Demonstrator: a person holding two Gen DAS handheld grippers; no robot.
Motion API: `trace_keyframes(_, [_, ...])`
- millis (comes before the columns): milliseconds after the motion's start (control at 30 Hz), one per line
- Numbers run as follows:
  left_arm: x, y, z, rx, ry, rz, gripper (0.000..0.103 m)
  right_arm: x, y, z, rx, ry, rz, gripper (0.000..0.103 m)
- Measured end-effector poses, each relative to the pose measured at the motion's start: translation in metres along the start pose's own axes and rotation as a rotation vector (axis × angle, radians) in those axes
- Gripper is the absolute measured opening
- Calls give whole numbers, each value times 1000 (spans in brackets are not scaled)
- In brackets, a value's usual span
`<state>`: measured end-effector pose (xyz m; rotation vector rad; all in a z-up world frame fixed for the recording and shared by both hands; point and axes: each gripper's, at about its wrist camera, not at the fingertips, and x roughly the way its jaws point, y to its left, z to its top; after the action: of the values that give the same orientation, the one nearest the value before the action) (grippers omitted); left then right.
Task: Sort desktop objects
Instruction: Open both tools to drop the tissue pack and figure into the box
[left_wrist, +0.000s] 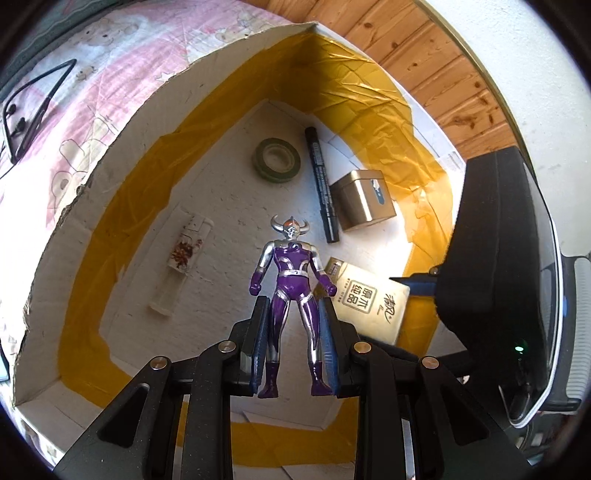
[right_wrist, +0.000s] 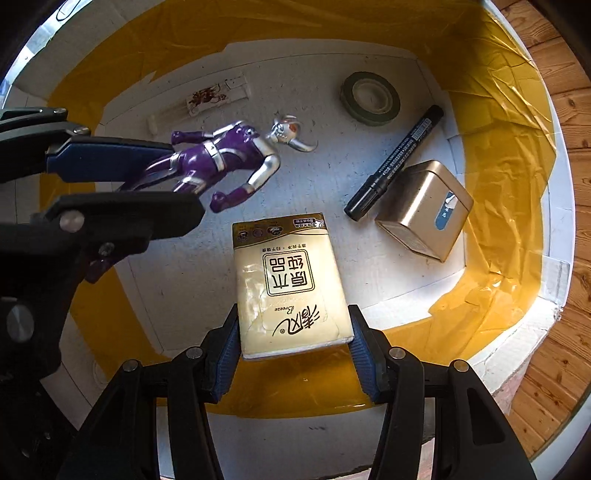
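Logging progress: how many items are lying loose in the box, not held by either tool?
4: tape roll at the far side, black marker beside the gold tin, and a clear lighter far left. Nothing looks hidden.

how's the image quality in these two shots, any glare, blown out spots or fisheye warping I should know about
Left wrist view: strong fisheye bending of the box walls, sunlight washing out the floor beside the tissue pack, and the purple figure in the left gripper is sharp. Right wrist view: glare on the yellow tape, bright reflections on the gold tin, and the right gripper is crisp, with dark vignetted corners.
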<state>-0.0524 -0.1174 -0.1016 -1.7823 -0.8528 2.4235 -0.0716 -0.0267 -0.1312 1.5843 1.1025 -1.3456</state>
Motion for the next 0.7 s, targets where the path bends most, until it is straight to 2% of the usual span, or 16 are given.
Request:
trace_keyframes(100, [2,-1,1,-1,-5,10,27,0,1,-2,22,-10,28,55])
trace_keyframes(267, [2,1,3,-11,-5,11,27,1,11,-8,3,7,16,55])
trace_keyframes(600, [-1,4,0,-7,-2,30,28,-9,14,-15,45,-29,42,56])
trace_keyframes(700, [-1,2,-1,7,-1,48,33,-15,17,-19,51,-42,49,58])
